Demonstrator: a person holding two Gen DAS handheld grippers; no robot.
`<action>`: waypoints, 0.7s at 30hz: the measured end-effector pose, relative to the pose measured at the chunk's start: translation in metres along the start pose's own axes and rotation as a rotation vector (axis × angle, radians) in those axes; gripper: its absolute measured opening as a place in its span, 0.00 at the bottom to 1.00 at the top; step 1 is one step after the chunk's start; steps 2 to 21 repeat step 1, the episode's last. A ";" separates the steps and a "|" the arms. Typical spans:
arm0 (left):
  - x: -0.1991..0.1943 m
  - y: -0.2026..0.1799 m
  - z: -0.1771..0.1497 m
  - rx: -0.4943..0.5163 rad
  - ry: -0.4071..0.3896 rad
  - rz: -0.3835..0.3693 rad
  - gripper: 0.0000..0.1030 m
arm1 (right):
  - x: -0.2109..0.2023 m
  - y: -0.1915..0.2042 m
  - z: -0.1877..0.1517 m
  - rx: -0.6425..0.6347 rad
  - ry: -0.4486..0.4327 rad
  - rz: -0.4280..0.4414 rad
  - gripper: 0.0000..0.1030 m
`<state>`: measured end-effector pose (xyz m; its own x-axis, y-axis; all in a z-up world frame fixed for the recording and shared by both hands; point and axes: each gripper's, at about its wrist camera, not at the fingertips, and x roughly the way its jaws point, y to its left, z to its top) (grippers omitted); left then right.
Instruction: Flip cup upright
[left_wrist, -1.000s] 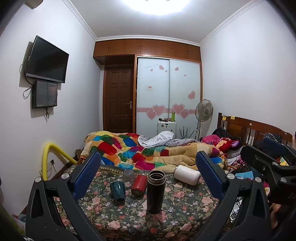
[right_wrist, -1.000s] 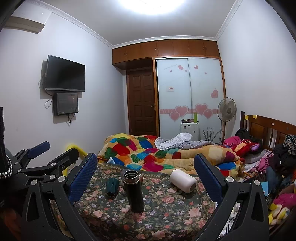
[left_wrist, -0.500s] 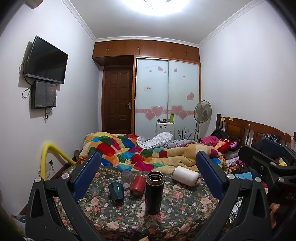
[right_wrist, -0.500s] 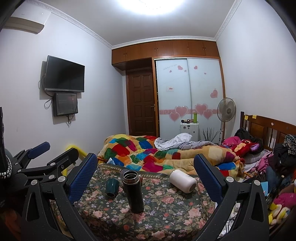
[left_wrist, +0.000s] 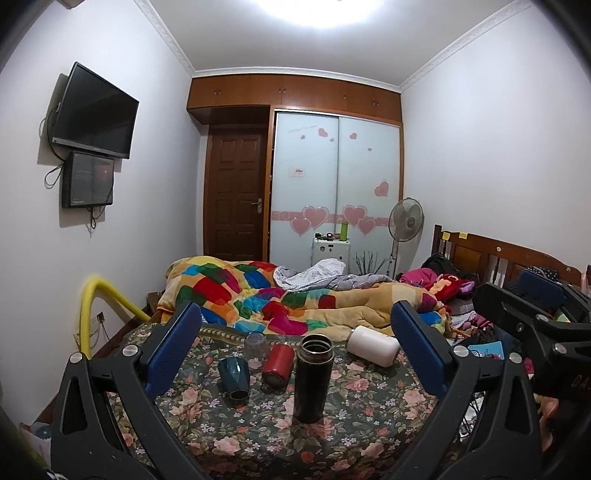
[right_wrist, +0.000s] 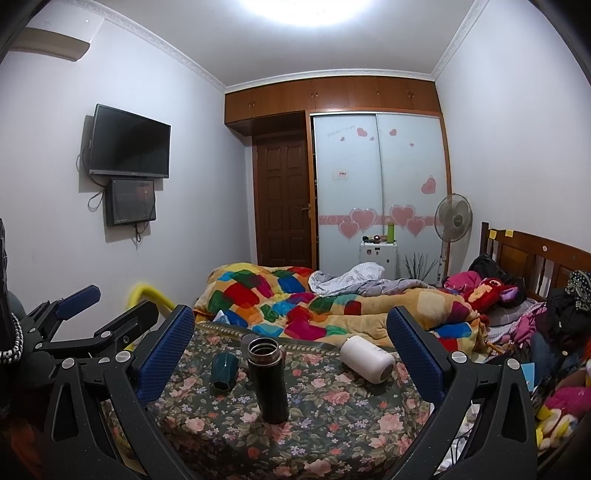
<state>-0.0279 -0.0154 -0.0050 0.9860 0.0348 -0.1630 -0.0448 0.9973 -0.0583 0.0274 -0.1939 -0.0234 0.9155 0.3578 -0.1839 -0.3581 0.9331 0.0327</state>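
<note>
On the floral table (left_wrist: 369, 417) a teal faceted cup (left_wrist: 233, 377) lies tipped, mouth toward me, and a red cup (left_wrist: 277, 365) lies on its side beside it. A white cup (left_wrist: 373, 346) lies on its side at the far right; it also shows in the right wrist view (right_wrist: 366, 359). A clear glass (left_wrist: 256, 344) stands mouth down behind them. A tall black flask (left_wrist: 312, 377) stands upright and open, also seen in the right wrist view (right_wrist: 267, 380). My left gripper (left_wrist: 295, 350) and right gripper (right_wrist: 291, 354) are both open and empty, held back from the table.
A bed with a patchwork quilt (left_wrist: 258, 291) lies just behind the table. A yellow pipe (left_wrist: 96, 306) curves at the left. Clothes and toys (right_wrist: 546, 332) pile at the right by the headboard. The teal cup also shows in the right wrist view (right_wrist: 224, 373).
The left gripper's view has shifted slightly, the table sitting a little lower and closer. Nothing on the table has moved. Both grippers stay open.
</note>
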 end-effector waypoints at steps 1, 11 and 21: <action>0.001 0.005 -0.001 -0.007 0.001 0.008 1.00 | 0.002 0.002 0.000 -0.002 0.006 0.002 1.00; 0.001 0.005 -0.001 -0.007 0.001 0.008 1.00 | 0.002 0.002 0.000 -0.002 0.006 0.002 1.00; 0.001 0.005 -0.001 -0.007 0.001 0.008 1.00 | 0.002 0.002 0.000 -0.002 0.006 0.002 1.00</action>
